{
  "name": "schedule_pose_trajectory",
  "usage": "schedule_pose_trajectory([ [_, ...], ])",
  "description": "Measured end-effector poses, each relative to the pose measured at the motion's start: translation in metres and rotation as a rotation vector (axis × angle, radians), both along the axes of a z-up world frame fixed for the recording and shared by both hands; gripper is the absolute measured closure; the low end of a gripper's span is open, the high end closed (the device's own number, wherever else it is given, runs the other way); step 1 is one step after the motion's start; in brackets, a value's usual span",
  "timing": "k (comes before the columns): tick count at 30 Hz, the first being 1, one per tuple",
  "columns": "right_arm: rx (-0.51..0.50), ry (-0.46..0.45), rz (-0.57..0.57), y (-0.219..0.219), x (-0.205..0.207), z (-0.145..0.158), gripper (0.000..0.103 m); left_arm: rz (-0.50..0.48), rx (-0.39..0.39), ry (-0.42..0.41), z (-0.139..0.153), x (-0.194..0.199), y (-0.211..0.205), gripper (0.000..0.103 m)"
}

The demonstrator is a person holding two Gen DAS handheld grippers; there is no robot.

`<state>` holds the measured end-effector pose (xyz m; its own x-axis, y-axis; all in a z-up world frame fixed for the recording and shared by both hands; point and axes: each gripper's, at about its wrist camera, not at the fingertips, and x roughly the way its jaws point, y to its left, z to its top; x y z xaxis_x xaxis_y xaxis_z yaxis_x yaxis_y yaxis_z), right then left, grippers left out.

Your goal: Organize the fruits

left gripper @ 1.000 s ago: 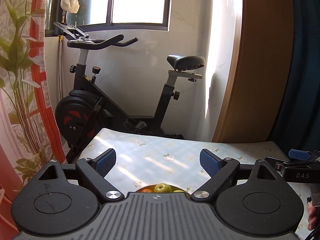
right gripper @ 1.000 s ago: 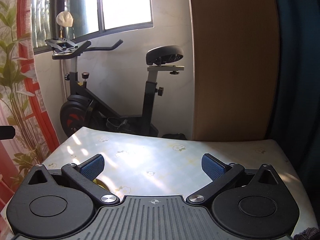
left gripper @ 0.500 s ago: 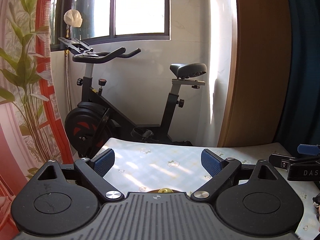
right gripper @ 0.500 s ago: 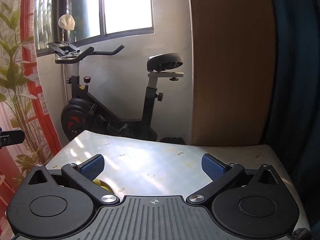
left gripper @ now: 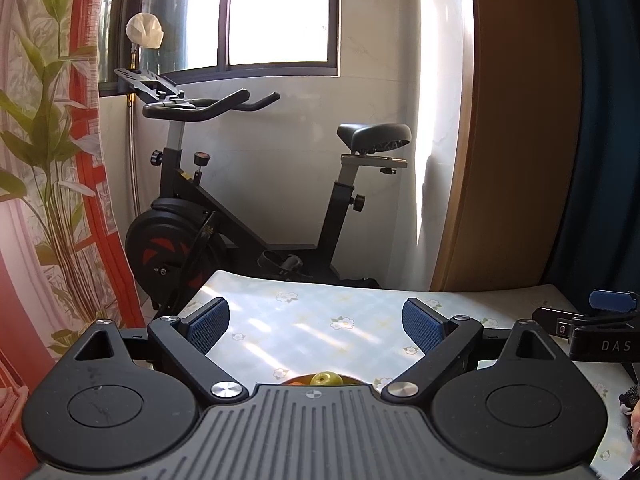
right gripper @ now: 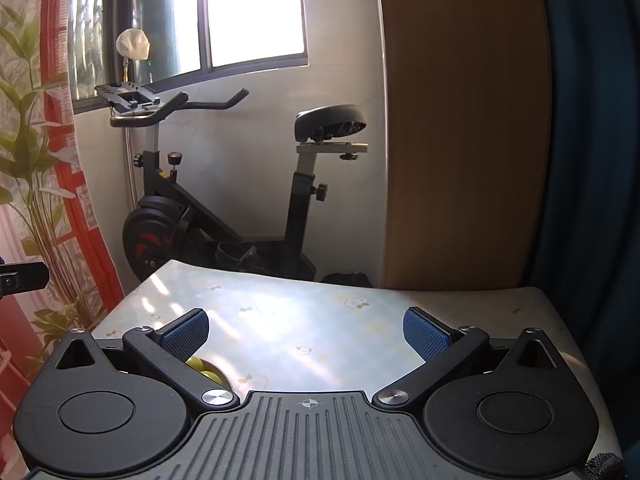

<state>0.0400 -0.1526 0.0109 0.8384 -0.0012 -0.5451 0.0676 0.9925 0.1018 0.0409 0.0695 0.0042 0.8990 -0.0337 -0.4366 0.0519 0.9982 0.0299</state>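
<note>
My left gripper [left gripper: 316,326] is open and empty, held above the floral-cloth table [left gripper: 304,320]. Just below it, a green apple [left gripper: 326,379] and a sliver of an orange fruit [left gripper: 298,381] peek over the gripper body; their container is mostly hidden. My right gripper [right gripper: 306,334] is open and empty above the same table [right gripper: 304,320]. Yellow-green fruit [right gripper: 202,368] in a dark bowl shows under its left finger [right gripper: 186,334]. The right gripper also shows at the right edge of the left wrist view [left gripper: 600,332].
A black exercise bike [left gripper: 248,208] stands beyond the table's far edge, against the white wall under a window. A red leaf-print curtain [left gripper: 48,184] hangs on the left. A wooden panel [left gripper: 516,140] and a dark blue curtain [left gripper: 608,120] stand on the right.
Both grippers first tilted up, hiding most of the fruit, then the left dipped slightly so the apple shows a little more. Both stay open.
</note>
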Motion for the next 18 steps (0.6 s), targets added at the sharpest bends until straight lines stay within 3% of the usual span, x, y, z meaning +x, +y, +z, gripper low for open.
schedule_pose_trajectory([
  [18,0.001,0.000,0.006,0.0008,0.0013,-0.0020,0.000,0.006,0.015,-0.001,0.0024,-0.0015,-0.0037,0.008],
])
